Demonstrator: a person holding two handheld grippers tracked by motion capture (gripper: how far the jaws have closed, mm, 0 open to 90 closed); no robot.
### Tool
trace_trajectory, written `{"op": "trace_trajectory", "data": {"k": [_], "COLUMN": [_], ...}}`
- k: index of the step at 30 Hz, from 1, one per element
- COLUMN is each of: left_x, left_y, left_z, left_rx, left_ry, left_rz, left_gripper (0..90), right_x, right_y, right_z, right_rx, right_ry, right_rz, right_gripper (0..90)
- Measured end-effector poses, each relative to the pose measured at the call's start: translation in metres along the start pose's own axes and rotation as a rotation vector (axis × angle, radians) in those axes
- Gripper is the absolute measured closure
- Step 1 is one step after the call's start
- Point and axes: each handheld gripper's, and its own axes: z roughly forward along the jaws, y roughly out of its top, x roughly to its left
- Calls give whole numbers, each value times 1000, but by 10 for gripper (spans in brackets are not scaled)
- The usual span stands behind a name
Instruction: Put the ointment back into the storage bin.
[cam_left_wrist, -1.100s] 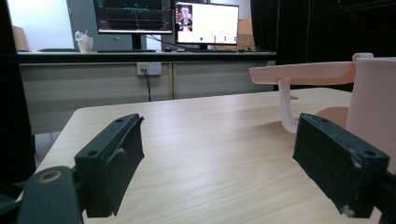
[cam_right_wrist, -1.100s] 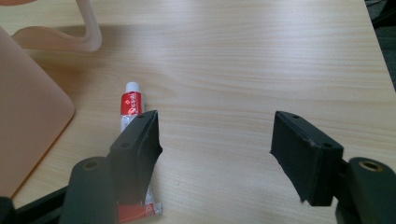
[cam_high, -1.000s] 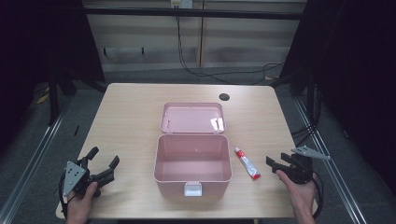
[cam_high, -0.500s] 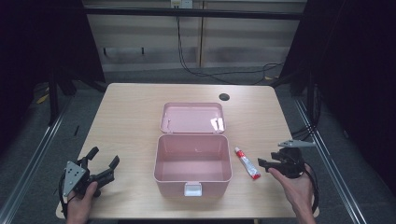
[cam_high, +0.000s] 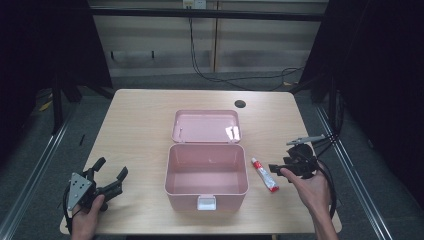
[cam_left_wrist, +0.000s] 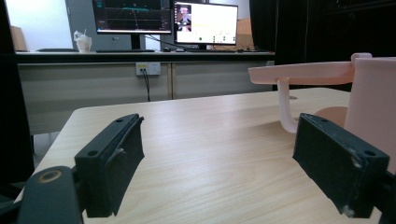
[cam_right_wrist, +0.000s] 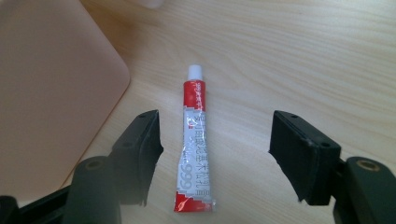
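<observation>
your right gripper (cam_right_wrist: 215, 154) hangs over the red-and-white tube (cam_right_wrist: 192, 144), jaws spread either side of it. your left gripper (cam_high: 107, 176) rests open beside the pink box (cam_high: 207, 172).

Readable print: one number on the glue tube

In the right gripper view, the red-and-silver tube (cam_right_wrist: 192, 149) lying between the right gripper (cam_right_wrist: 215, 156)'s spread jaws, nearer its left jaw, carries "999" in white on the red band at the crimped end closest to the gripper. Smaller characters run along the silver body toward the white cap, too fine to read. The monitor screens far ahead of the left gripper (cam_left_wrist: 233, 168) are illegible.
</observation>
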Motion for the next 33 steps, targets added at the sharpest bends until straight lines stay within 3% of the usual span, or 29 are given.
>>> {"op": "trace_trajectory", "data": {"k": [2, 4, 17, 18, 25, 33], "left_x": [0, 0, 0, 0, 0, 0], "left_y": [0, 0, 0, 0, 0, 0], "left_z": [0, 0, 0, 0, 0, 0], "left_rx": [1, 2, 0, 0, 0, 2], "left_ry": [0, 0, -1, -1, -1, 2], "left_rz": [2, 1, -1, -1, -1, 5], "left_gripper": [158, 158, 158, 158, 158, 158], "right_x": [-1, -1, 6, 7, 10, 10], "right_y": [6, 10, 31, 34, 39, 40], "right_z": [-1, 0, 26, 30, 48, 62], "right_rx": [11, 26, 243, 265, 367, 435], "right_ry": [19, 3, -13, 10, 35, 26], "right_rz": [3, -9, -42, -17, -37, -48], "right_gripper": [334, 334, 468, 468, 506, 553]}}
